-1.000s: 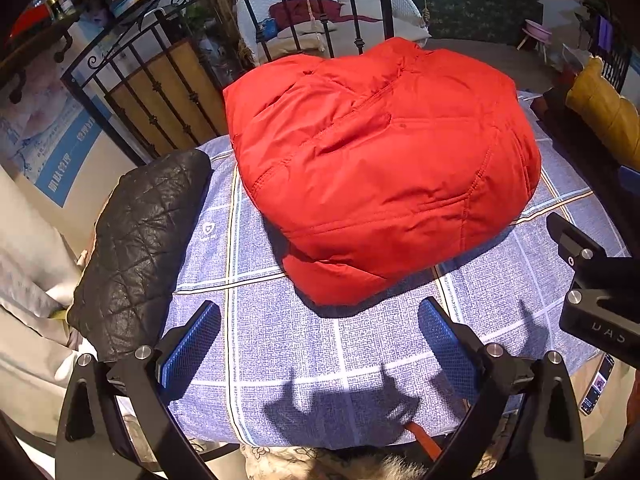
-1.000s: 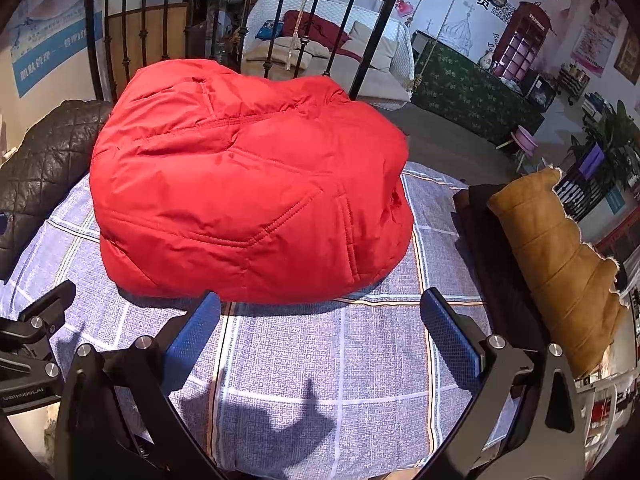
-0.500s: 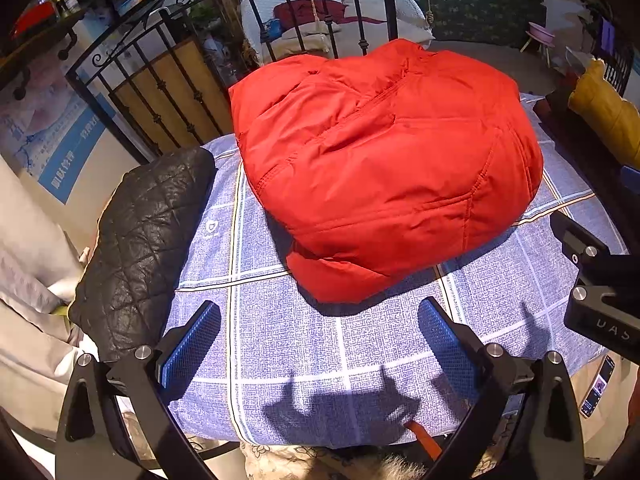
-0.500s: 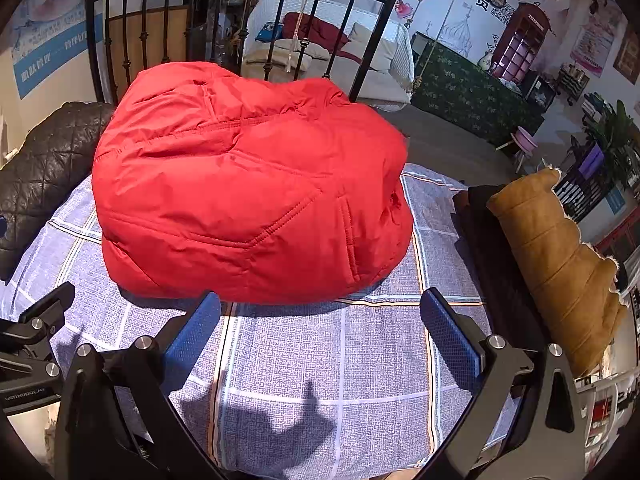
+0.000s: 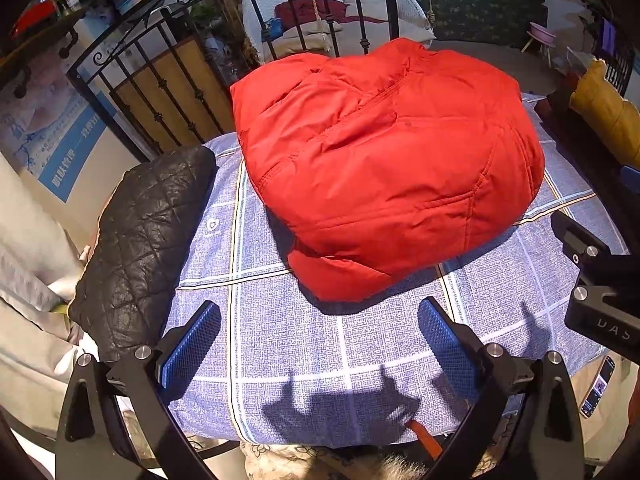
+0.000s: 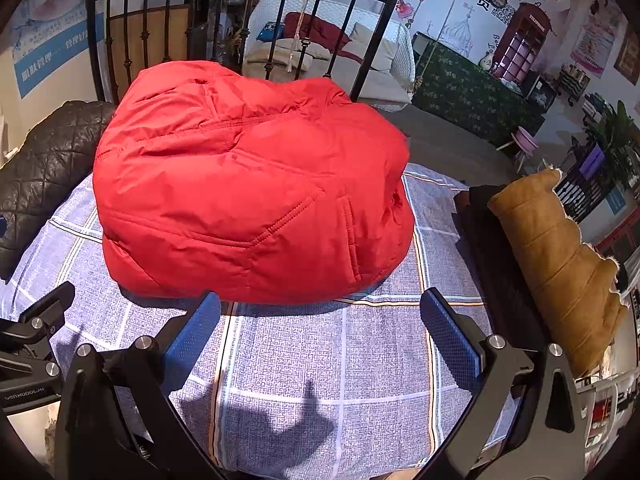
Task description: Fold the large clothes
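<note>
A puffy red padded jacket (image 5: 384,160) (image 6: 252,208) lies folded into a thick bundle on a blue checked cloth (image 5: 340,352) (image 6: 332,360) covering the table. My left gripper (image 5: 320,344) stands open over the cloth near the front edge, a little short of the jacket's near hem, holding nothing. My right gripper (image 6: 324,332) is also open, its blue pads just in front of the jacket's near edge, with nothing between them. Each gripper's black body shows at the side of the other's view.
A black quilted garment (image 5: 140,240) (image 6: 44,160) lies along the table's left side. A tan fleece-lined coat (image 6: 556,248) (image 5: 604,112) on dark clothing lies at the right. A black iron railing (image 5: 168,80) (image 6: 248,20) stands behind the table. A phone (image 5: 598,386) lies low right.
Both grippers stay open and almost still; the views have shifted only slightly, and the jacket bundle has not moved on the cloth.
</note>
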Action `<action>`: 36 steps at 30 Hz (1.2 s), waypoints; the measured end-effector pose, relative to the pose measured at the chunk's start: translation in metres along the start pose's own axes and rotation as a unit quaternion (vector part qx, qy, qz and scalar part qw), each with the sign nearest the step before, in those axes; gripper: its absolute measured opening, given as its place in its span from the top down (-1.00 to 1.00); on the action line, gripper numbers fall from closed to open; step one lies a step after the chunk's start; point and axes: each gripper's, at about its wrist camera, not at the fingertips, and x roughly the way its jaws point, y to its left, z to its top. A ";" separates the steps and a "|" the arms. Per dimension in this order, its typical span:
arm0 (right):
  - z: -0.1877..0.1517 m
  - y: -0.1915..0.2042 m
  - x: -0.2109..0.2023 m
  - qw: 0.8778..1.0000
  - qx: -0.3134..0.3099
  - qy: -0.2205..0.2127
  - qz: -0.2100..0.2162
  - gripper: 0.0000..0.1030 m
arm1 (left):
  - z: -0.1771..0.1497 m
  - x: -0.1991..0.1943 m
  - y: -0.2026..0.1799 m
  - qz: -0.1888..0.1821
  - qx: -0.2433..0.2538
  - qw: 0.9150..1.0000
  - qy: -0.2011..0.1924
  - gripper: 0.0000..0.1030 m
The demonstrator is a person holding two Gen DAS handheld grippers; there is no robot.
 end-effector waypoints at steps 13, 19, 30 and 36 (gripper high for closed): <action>-0.001 0.002 0.000 1.000 -0.002 0.000 0.002 -0.91 | -0.002 0.001 0.001 -0.001 -0.002 1.000 0.001 -0.89; -0.002 0.003 0.002 1.000 -0.001 -0.001 0.001 -0.91 | -0.003 0.002 0.001 -0.002 -0.003 1.000 0.001 -0.89; -0.004 0.002 0.005 1.000 -0.001 0.003 0.005 -0.91 | -0.003 0.012 0.006 -0.019 -0.031 0.999 0.003 -0.89; -0.005 -0.003 0.009 1.000 0.006 -0.005 0.016 -0.91 | -0.010 0.019 0.019 -0.064 -0.068 0.995 -0.018 -0.89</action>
